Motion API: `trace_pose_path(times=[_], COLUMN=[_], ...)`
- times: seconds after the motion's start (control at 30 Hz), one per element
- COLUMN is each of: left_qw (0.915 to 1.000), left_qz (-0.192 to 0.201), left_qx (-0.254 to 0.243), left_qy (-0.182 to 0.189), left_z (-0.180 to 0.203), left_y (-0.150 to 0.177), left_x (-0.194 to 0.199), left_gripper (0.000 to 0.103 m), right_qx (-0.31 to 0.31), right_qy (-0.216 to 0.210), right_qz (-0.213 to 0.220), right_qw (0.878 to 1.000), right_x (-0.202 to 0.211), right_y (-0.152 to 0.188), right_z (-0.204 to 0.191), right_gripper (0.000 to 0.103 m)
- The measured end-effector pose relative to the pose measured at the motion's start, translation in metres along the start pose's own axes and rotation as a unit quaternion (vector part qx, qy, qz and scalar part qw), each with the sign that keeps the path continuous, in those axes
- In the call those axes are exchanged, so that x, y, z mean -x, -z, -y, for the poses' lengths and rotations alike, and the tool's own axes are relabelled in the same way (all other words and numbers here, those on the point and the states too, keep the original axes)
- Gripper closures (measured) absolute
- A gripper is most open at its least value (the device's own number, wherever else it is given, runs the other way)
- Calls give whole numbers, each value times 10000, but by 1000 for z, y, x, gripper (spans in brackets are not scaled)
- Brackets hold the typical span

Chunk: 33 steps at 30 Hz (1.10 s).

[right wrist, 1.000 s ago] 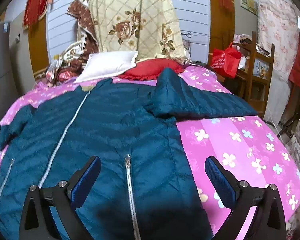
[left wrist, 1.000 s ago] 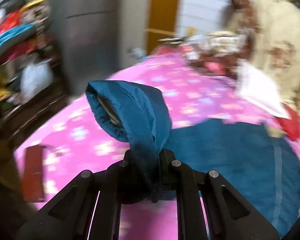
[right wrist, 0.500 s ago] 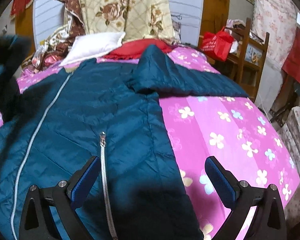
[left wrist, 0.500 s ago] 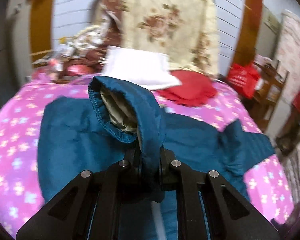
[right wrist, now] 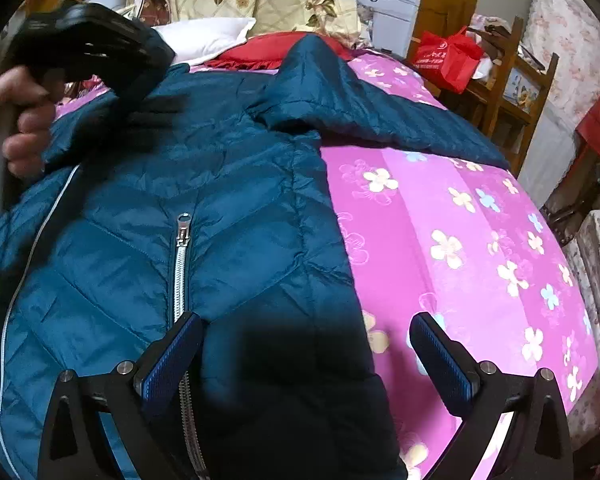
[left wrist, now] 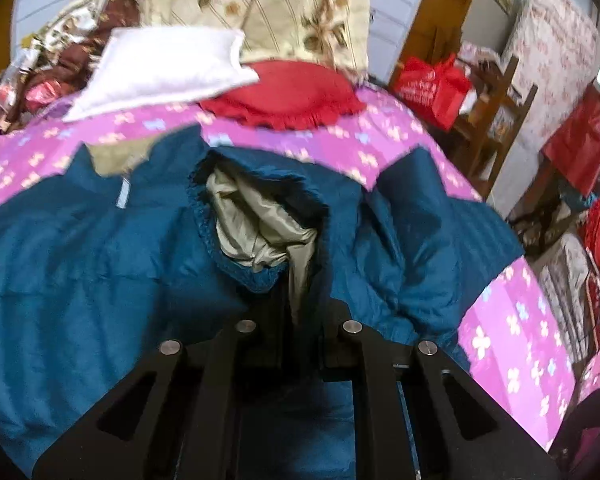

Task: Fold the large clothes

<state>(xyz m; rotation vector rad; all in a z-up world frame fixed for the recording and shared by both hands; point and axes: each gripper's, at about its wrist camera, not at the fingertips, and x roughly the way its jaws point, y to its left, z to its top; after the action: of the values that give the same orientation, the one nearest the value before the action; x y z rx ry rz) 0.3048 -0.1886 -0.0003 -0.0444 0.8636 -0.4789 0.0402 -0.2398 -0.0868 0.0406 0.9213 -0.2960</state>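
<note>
A large teal quilted jacket (right wrist: 240, 200) lies front up on the pink flowered bed cover (right wrist: 460, 220), its centre and pocket zips showing. My left gripper (left wrist: 300, 308) is shut on the cuff of the jacket's left sleeve (left wrist: 260, 216), whose beige lining gapes open, and holds it above the jacket's chest. The hand (right wrist: 20, 128) that carries this gripper shows at the upper left of the right wrist view. My right gripper (right wrist: 306, 344) hangs open just over the jacket's lower right front, nothing between its blue pads. The other sleeve (right wrist: 380, 120) lies spread out to the right.
A white pillow (left wrist: 160, 64) and a red cushion (left wrist: 284, 92) lie at the head of the bed, under a hanging floral quilt (left wrist: 280, 4). Right of the bed stand a wooden chair (right wrist: 512, 80) with a red bag (right wrist: 448, 56) and more clutter.
My left gripper swung from the bed's left side over the jacket, carrying the sleeve cuff across the chest. My right gripper sank a little closer to the jacket, still open.
</note>
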Motion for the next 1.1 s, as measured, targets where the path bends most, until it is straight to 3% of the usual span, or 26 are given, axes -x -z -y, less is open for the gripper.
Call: trace_pose_path(times=[0.1, 0.13, 0.17, 0.3, 0.4, 0.53, 0.63, 0.7, 0.77, 0.8, 0.9, 1.0, 1.07, 1.1], left_qw=[9990, 9981, 9976, 9982, 9990, 9990, 9943, 9869, 9727, 9680, 9542, 9461, 9421, 9403], left_qz=[-354, -470, -510, -313, -207, -61, 79, 184, 414, 499, 633, 453, 320, 266], left_qx=[30, 10, -48, -409, -400, -163, 132, 385, 745, 914, 1449, 1846, 2022, 2078], left_qy=[266, 406, 460, 294, 52, -407, -1059, -1559, -2159, -2283, -2540, -2623, -2655, -2683], left_z=[7, 10, 14, 25, 12, -33, -80, -114, -149, -162, -199, -224, -234, -239], left_y=[9, 12, 14, 22, 27, 41, 58, 71, 84, 89, 99, 100, 102, 103], left_x=[-19, -21, -19, 7, 27, 60, 86, 102, 118, 122, 128, 123, 118, 116], left_gripper=[67, 47, 41, 41, 41, 41, 41, 41, 40, 40, 40, 40, 40, 40], right_qx=[81, 90, 88, 76, 44, -56, -133, -150, -128, -159, -281, -270, -273, -272], right_qy=[-19, -25, -28, -21, -2, 46, 2, -221, -439, -567, -1142, -1340, -1527, -1557], right_qz=[-34, -36, -31, -18, -23, 88, 248, 499, 788, 983, 1327, 1148, 1118, 1086], right_qw=[10000, 10000, 10000, 10000, 10000, 9999, 9996, 9984, 9958, 9934, 9842, 9839, 9816, 9814], right_x=[-3, -3, -3, -1, 0, 8, 15, 22, 29, 31, 22, -17, -42, -50], right_y=[-1, -1, -1, -2, -2, -3, -4, -10, -26, -37, -86, -139, -161, -166], right_z=[-5, -5, -6, -8, -9, -9, -8, -8, -10, -11, -21, -45, -60, -64], right_gripper=[0, 0, 0, 0, 0, 0, 0, 0, 0, 0, 0, 0, 16, 17])
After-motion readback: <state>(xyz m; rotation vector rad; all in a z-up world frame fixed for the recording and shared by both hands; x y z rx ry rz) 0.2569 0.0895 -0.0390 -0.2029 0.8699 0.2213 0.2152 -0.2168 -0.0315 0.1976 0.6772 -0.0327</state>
